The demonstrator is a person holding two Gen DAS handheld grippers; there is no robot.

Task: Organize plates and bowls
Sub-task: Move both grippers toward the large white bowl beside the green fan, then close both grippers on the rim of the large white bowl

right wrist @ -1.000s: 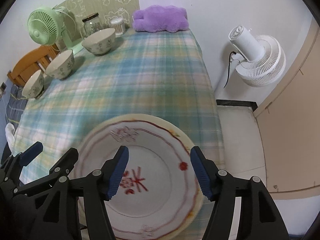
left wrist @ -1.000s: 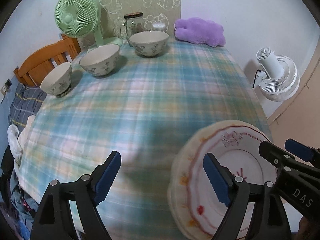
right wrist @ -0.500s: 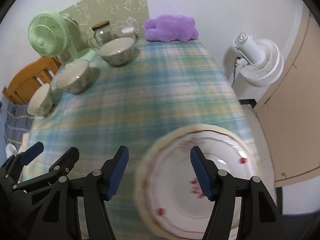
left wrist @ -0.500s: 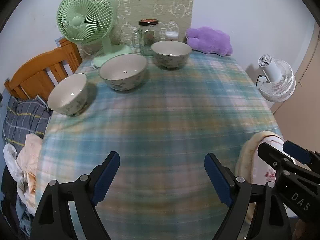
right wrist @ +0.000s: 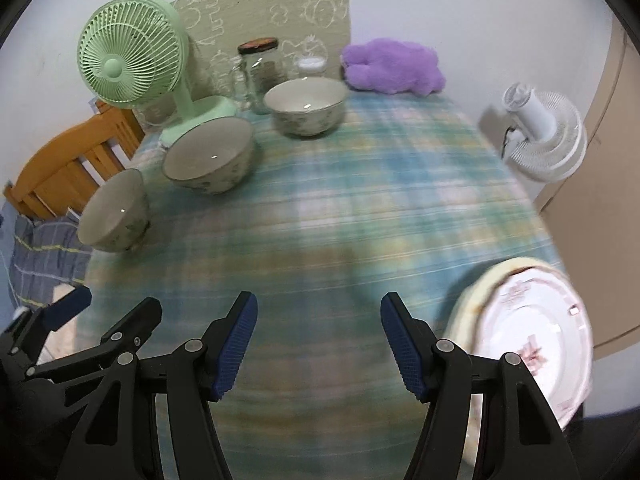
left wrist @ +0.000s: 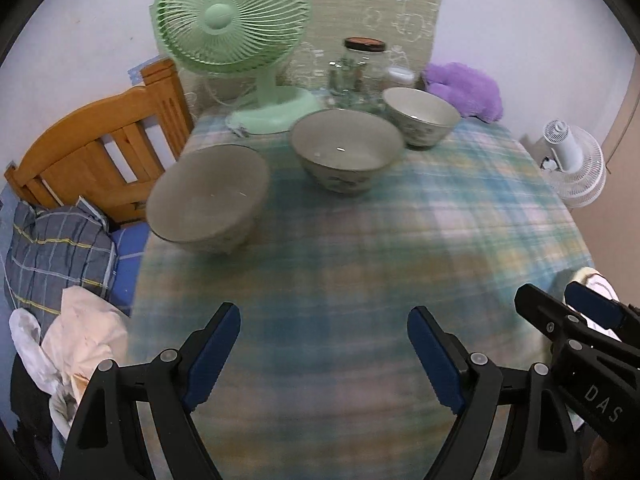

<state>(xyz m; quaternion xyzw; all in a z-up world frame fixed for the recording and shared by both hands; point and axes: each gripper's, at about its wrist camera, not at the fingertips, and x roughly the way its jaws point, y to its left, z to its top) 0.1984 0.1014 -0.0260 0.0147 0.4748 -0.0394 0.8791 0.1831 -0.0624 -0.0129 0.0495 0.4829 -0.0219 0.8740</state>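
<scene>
Three patterned bowls stand in a row on the plaid tablecloth: a near-left bowl, a middle bowl and a far bowl. They also show in the right wrist view: near-left bowl, middle bowl, far bowl. A stack of white plates with red decoration lies at the table's near right corner. My left gripper is open and empty above the cloth. My right gripper is open and empty, left of the plates.
A green desk fan, a glass jar and a purple plush stand at the table's far end. A wooden chair with clothes is at the left. A white floor fan stands to the right.
Both grippers have moved left and forward, away from the plate stack and toward the bowls. The plates now lie at the right edge of both views; the bowls look larger.
</scene>
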